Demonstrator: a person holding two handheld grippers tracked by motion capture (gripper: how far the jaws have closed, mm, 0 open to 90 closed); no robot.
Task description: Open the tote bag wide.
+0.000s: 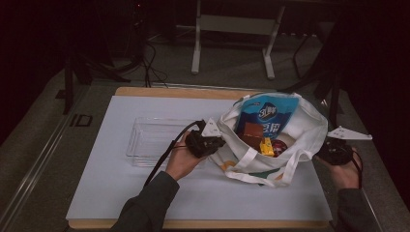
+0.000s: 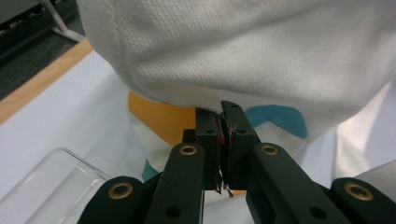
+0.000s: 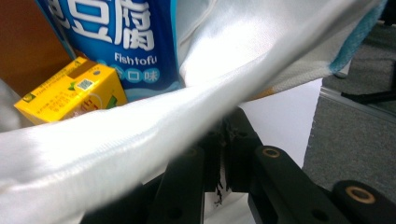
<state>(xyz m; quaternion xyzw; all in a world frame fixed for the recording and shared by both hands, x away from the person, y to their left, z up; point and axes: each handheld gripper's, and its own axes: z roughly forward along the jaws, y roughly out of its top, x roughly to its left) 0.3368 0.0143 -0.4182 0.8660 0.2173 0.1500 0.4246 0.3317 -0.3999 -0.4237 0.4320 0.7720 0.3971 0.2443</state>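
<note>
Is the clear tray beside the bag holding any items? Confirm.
No. In the high view the clear tray, left of the white bag, has nothing inside; the snacks sit in the bag.

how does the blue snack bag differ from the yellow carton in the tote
The blue snack bag is a tall soft pouch standing up out of the white tote bag, its top above the rim; the yellow carton is a small rigid box lying low inside. The bag carries large white lettering, the carton small print and a code square. Both sit inside the tote, side by side.

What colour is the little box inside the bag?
Yellow box, clearest in the right gripper view.
</note>
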